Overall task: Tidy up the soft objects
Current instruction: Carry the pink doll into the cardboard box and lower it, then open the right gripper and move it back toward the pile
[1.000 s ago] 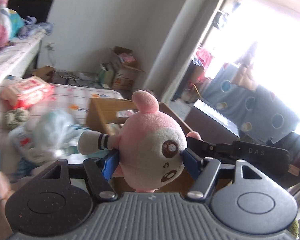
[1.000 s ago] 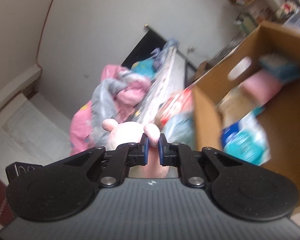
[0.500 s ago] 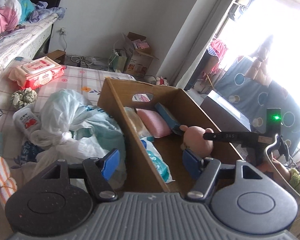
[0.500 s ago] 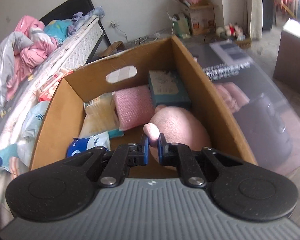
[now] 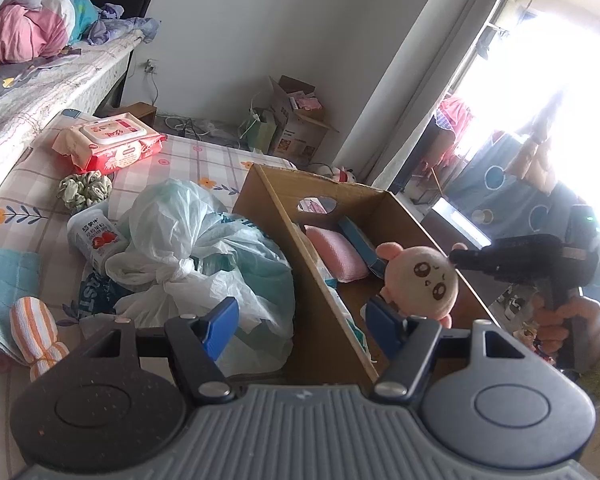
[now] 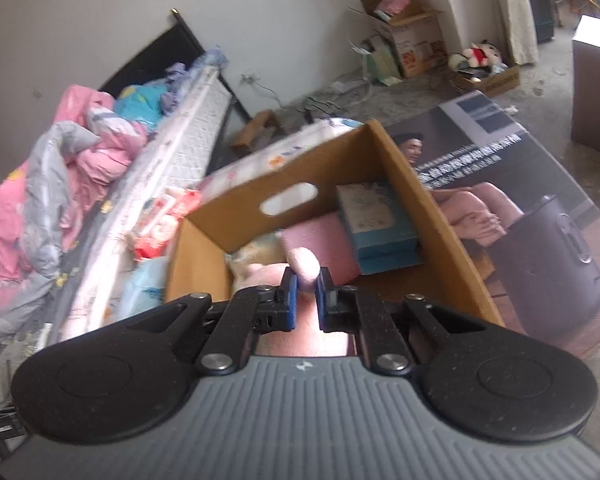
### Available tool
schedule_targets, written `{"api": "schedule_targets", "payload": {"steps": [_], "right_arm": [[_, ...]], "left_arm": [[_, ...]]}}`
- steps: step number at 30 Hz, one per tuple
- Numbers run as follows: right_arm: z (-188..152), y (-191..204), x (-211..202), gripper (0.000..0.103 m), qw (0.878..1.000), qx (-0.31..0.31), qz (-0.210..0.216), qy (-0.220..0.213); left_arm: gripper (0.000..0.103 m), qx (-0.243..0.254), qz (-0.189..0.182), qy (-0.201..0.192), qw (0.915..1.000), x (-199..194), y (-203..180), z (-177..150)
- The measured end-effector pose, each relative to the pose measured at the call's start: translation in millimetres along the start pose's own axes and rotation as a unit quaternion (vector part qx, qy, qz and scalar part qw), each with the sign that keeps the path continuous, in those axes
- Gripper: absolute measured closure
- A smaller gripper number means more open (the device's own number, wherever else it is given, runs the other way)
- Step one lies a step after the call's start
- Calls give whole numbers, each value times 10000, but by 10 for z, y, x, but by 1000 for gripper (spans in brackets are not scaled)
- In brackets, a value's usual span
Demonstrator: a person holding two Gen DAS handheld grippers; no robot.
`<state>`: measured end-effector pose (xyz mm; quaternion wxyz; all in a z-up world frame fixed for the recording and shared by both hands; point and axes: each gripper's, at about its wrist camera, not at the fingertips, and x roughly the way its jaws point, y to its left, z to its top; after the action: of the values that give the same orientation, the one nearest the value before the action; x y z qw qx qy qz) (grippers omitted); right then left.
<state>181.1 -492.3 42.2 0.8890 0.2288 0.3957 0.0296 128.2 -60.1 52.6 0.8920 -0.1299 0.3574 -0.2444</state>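
Blue pads of the left gripper (image 5: 302,326) stand wide apart with nothing between them, straddling the near wall of the cardboard box (image 5: 284,236), while the right gripper (image 6: 304,294) is pinched nearly closed on one ear of the pink plush toy (image 5: 420,280), which hangs over the open box. Inside the box lie a pink cushion (image 6: 320,240) and a blue tissue box (image 6: 376,220). Beyond, on the bed, are a knotted plastic bag (image 5: 180,240) and a red wipes pack (image 5: 112,144); no writing reads clearly.
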Motion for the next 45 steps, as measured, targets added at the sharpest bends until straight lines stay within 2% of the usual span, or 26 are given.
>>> {"api": "schedule_targets", "payload": {"steps": [4,6,8,13,15,17,21,23,28,31,34,39,42,45], "right_arm": [[-79,-145,397,94,9939,-408,-940,399],[-136,-130,527,94,9841,-913,-1487,337],[-156,-100,608,94,9745,-1333,-1783,267],[-150,-53,660,92,9667,-1637,-1958,191],[-168,-10,630,87,9652,-1749,-1940,93],[-159,24,582,75,9645,-1794,-1938,-46],[-146,127,390,68,9663,-1772,-1822,-399],[-152,190,263,61,9717,-1606,-1652,-524],[-195,493,23,60,9899,-1107,-744,-479],[-253,846,18,59,9929,-1142,-84,-319],[-331,1252,100,58,9902,-1293,531,-43],[-434,2028,382,57,9736,-1661,1462,565],[-494,2534,605,55,9544,-2037,1946,989],[-567,3035,833,51,9284,-2628,2279,1308]], "left_arm": [[33,0,41,-17,10000,-54,1,-53],[33,-12,76,-43,10000,-92,22,-67],[33,-22,125,-66,9999,-123,41,-62],[33,-69,185,-112,9997,-162,76,-60],[33,-5,247,-135,9996,-177,71,-75],[31,66,323,-155,9993,-192,74,-100],[25,182,477,-158,9986,-255,123,-166],[22,255,594,-173,9978,-307,167,-206],[19,352,1033,-244,9937,-486,351,-306],[19,282,1347,-310,9900,-606,519,-358],[19,217,1714,-384,9842,-731,700,-396],[21,-4,2213,-438,9742,-903,1039,-409],[26,-203,2270,-420,9728,-923,1205,-414],[35,-353,2224,-371,9736,-866,1330,-421]]}}
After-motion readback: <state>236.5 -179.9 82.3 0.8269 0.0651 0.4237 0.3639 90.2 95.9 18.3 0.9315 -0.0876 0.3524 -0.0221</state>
